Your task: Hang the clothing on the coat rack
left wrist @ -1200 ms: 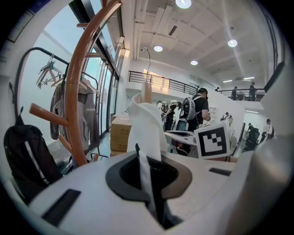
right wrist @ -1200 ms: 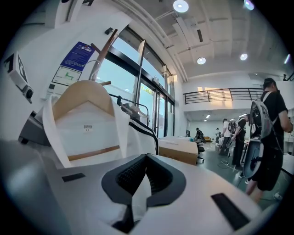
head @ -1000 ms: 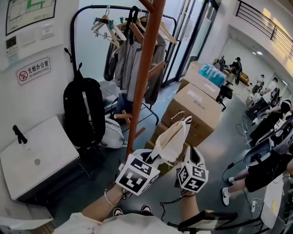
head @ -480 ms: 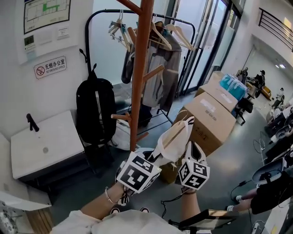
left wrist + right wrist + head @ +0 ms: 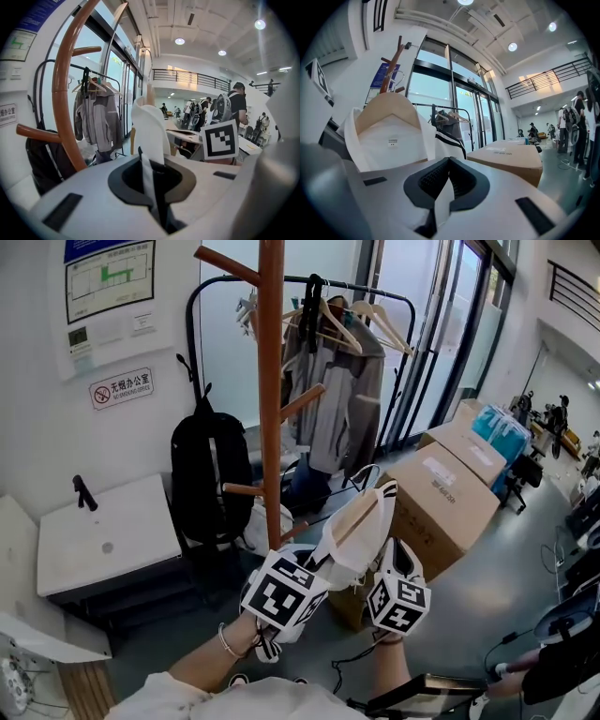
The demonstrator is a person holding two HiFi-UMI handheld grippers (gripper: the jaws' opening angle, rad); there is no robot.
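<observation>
Clothing point(image 5: 361, 526), a white garment on a wooden hanger point(image 5: 386, 105), hangs in the air near the middle of the scene, just right of the brown coat rack point(image 5: 272, 381) and apart from its pegs. The left hand-held gripper point(image 5: 321, 563) is closed narrow on a fold of white cloth at the garment's left side. The right hand-held gripper point(image 5: 389, 557) pinches the cloth at its right side. Far behind stand a rail with a grey jacket point(image 5: 333, 395) and a black backpack point(image 5: 211, 474); cardboard boxes point(image 5: 445, 493) sit to the right.
</observation>
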